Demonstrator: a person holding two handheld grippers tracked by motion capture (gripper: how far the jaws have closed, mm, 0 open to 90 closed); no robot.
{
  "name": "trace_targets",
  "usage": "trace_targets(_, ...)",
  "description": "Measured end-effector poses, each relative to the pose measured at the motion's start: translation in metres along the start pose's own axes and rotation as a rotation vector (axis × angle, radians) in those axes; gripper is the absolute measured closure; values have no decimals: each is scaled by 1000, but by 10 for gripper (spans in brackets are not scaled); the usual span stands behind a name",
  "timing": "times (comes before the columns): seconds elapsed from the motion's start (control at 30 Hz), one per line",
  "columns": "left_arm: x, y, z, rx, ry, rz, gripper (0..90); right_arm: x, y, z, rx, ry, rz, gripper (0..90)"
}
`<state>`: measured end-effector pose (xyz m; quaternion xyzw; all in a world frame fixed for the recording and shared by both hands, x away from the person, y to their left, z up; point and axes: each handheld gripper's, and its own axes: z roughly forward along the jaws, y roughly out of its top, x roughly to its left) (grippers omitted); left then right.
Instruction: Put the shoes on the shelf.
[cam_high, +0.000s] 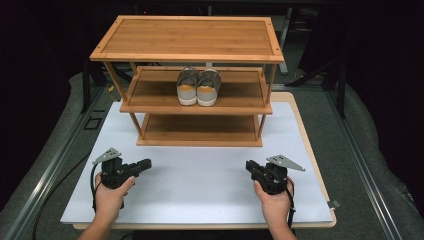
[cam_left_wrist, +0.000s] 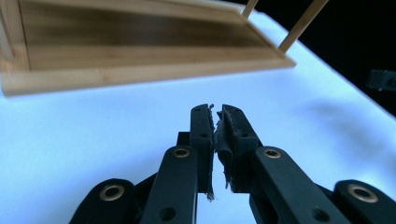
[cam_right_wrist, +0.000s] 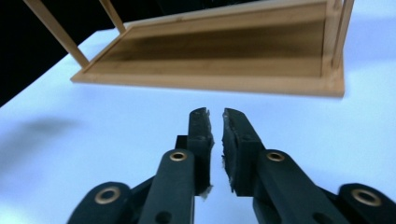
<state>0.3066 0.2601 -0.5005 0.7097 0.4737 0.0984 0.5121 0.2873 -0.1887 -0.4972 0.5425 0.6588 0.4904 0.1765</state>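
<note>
White board on the table carries a three-tier wooden rack, with the pair of grey shoes side by side on its middle shelf, heels outward, so the stowing looks done. Left gripper and right gripper sit low, well apart from the rack, jaws parted a crack, holding nothing; nothing obstructs.
</note>
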Motion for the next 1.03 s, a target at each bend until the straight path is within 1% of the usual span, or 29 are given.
trace_targets(0.07, 0, -4, 2, 4, 6, 11, 806, -2, -4, 0, 11, 0, 2, 780)
trace_targets(0.13, 1, -7, 3, -2, 19, 22, 777, -4, -7, 1, 1, -3, 2, 755)
trace_targets(0.17, 2, -8, 4, -9, 20, 18, 765, -4, -9, 1, -2, -5, -4, 736)
trace_targets(0.2, 3, -9, 5, -10, 21, 16, 752, -5, -10, 1, 5, -5, -10, 725)
trace_targets(0.27, 5, -10, 7, -15, 33, 14, 718, -6, -14, 3, 5, -4, -18, 700)
trace_targets(0.3, 6, -10, 8, -11, 35, 16, 701, -7, -16, 4, 3, -7, -18, 687)
trace_targets(0.33, 6, -11, 10, -14, 34, 15, 692, -7, -17, 4, 8, 1, -13, 677)
trace_targets(0.37, 7, -12, 11, -14, 37, 23, 678, -7, -19, 6, 6, 2, -17, 671)
trace_targets(0.43, 9, -15, 14, 0, 41, 35, 653, -7, -21, 8, 19, 6, -33, 660)
trace_targets(0.5, 10, -17, 14, 11, 44, 40, 629, -6, -23, 12, 36, -2, -52, 642)
trace_targets(0.6, 11, -22, 16, 20, 56, 42, 594, -6, -27, 16, 67, 9, -54, 609)
trace_targets(0.67, 11, -25, 17, 35, 62, 49, 575, -4, -29, 19, 87, -4, -58, 592)
trace_targets(0.77, 12, -26, 20, 46, 66, 65, 550, -4, -30, 22, 107, 7, -82, 563)
trace_targets(0.8, 12, -26, 21, 43, 60, 57, 538, -3, -31, 23, 104, -3, -85, 547)
trace_targets(0.87, 11, -27, 23, 50, 56, 51, 524, -2, -31, 25, 104, -5, -92, 524)
trace_targets(0.93, 10, -28, 25, 58, 61, 59, 504, -2, -31, 25, 102, -17, -100, 502)
trace_targets(1.0, 9, -28, 27, 65, 62, 64, 483, -2, -32, 26, 93, -39, -108, 459)
trace_targets(1.03, 8, -28, 28, 67, 65, 69, 473, -2, -32, 26, 91, -47, -108, 455)
